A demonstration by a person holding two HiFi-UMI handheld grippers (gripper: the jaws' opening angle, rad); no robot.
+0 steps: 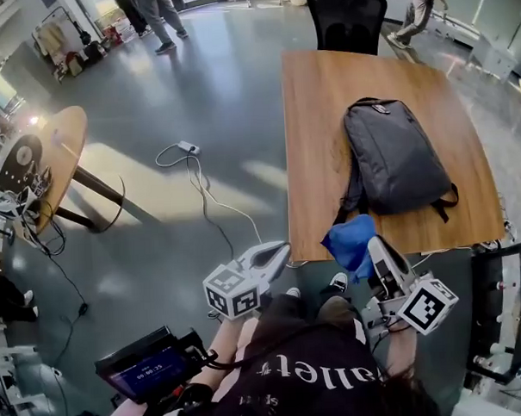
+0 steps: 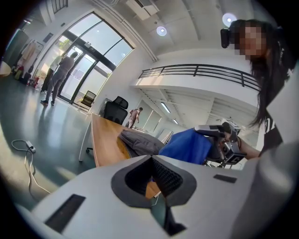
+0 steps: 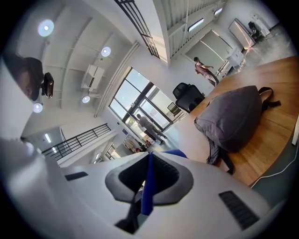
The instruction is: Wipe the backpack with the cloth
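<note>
A grey backpack lies flat on the wooden table, its straps toward the near edge; the gripper views also show the backpack. A blue cloth hangs at the table's near edge, pinched in my right gripper, whose jaws are shut on a fold of the cloth. My left gripper is held left of the cloth, off the table over the floor, jaws shut with nothing between them. From the left gripper view the cloth shows beside the right gripper.
A black office chair stands at the table's far end. A white cable with a power strip trails across the grey floor on the left. A round wooden table with clutter is at far left. People walk in the background.
</note>
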